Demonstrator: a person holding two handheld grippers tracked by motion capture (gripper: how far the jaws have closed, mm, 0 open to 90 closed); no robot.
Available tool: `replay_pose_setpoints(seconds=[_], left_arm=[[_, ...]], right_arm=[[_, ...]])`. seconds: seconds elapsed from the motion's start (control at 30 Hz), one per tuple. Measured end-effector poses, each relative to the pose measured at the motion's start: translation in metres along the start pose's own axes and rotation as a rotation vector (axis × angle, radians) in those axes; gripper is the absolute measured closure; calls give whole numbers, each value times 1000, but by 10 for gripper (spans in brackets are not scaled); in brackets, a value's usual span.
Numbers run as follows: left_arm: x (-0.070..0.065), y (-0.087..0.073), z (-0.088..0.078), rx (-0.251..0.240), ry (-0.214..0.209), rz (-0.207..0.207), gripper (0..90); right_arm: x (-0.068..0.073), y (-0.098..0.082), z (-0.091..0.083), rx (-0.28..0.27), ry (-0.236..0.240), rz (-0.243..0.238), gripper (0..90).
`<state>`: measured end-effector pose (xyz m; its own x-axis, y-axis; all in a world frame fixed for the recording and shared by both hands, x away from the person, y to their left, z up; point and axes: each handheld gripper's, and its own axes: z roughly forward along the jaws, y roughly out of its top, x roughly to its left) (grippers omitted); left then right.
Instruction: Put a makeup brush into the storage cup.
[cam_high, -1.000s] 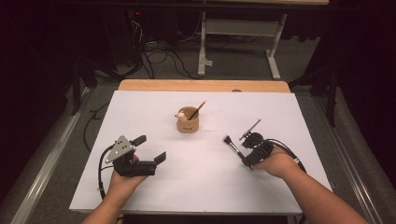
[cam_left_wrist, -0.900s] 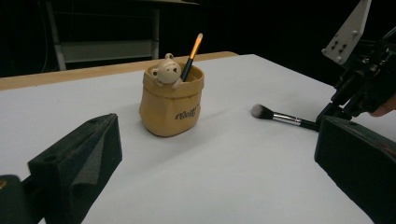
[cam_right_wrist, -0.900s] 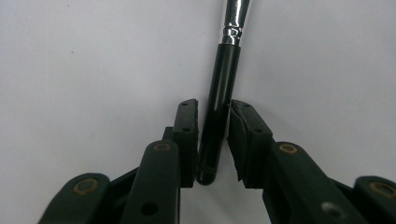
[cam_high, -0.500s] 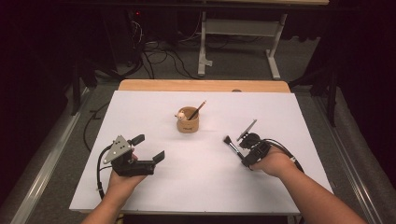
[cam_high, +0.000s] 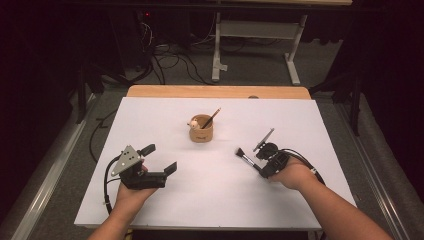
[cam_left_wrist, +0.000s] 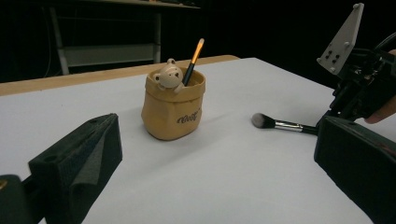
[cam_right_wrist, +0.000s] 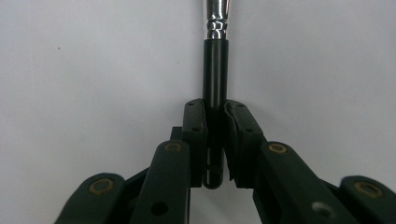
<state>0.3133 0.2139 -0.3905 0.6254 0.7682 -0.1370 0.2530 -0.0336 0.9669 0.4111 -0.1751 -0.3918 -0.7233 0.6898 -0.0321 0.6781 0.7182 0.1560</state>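
Note:
A tan sack-shaped cup with a small bear figure on its rim stands mid-table and holds a dark brush with an orange tip. A makeup brush lies low over the white table, bristles pointing toward the cup. My right gripper is shut on the black handle of that brush. At the front left, my left gripper is open, its jaws wide apart with nothing between them, aimed at the cup.
The white table top has a wooden strip along its far edge. Beyond it are a white table frame and cables on the floor. A black cable trails from the right gripper.
The right gripper has shifted slightly with the brush in it. The left gripper has stayed about where it was, still open.

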Motion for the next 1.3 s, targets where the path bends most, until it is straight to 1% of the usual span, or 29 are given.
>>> replay_pose_setpoints(seconds=[0.07,0.17,0.2,0.23,0.27,0.3,0.37,0.4,0.47,0.5,0.57,0.6,0.63,0.67,0.73,0.8,0.83,0.87,0.9,0.97,1.1,1.13,1.17,1.2,1.23,1.27,1.3], left_arm=[[0,0,0,0,0,-2,16],[0,0,0,0,0,-2,17],[0,0,0,1,0,-2,16],[1,0,0,1,0,-3,16],[1,0,0,2,0,-4,16],[1,0,0,2,1,-4,17],[1,0,0,1,1,-3,17],[1,0,0,2,1,-3,17],[1,0,0,5,-1,-2,16],[1,0,0,6,0,1,17],[1,-1,1,7,-2,1,16],[0,-1,1,9,-1,3,16],[0,-1,1,10,-1,4,17],[0,-1,1,11,-2,5,16],[0,-1,1,12,-2,5,16],[0,-1,1,12,-2,5,16],[0,-1,1,12,-1,6,17],[0,-1,1,13,-1,6,17],[0,-1,1,15,0,8,17],[0,-1,1,15,0,8,17],[1,-1,1,14,1,7,16],[1,-1,1,14,1,7,17],[1,-1,1,14,1,7,17],[1,-2,1,14,1,6,17],[1,-2,1,14,1,6,16],[1,-2,2,16,2,6,17],[1,-2,2,16,1,6,17]], right_arm=[[0,0,0,1,-3,-8,816],[1,1,-1,4,-3,-8,816],[1,0,-1,2,-3,-3,817],[3,0,-3,17,-3,31,817],[3,0,-3,13,-8,17,817],[1,0,-2,1,-8,-14,817],[1,-1,-4,-4,-14,-16,817],[1,-1,-5,-7,-13,-7,817],[0,-2,-8,-16,-16,-16,817],[0,-2,-10,-28,-21,-6,817],[-2,-3,-13,-36,-24,-16,816],[-1,-4,-16,-49,-28,0,816],[-3,-5,-17,-60,-32,-10,816],[-3,-5,-19,-70,-30,4,817],[-5,-7,-22,-84,-40,6,816],[-5,-9,-23,-97,-46,12,816],[-5,-10,-24,-100,-57,11,816],[-5,-11,-24,-109,-61,19,816],[-5,-12,-25,-114,-69,13,816],[-5,-13,-26,-132,-76,20,816],[-7,-17,-27,-163,-78,28,816],[-7,-18,-27,-181,-82,32,816],[-7,-19,-27,-182,-79,36,816],[-7,-20,-27,-199,-77,38,816],[-7,-22,-28,-205,-76,49,816],[-8,-23,-28,-215,-76,49,816],[-8,-25,-28,-233,-74,63,816]])
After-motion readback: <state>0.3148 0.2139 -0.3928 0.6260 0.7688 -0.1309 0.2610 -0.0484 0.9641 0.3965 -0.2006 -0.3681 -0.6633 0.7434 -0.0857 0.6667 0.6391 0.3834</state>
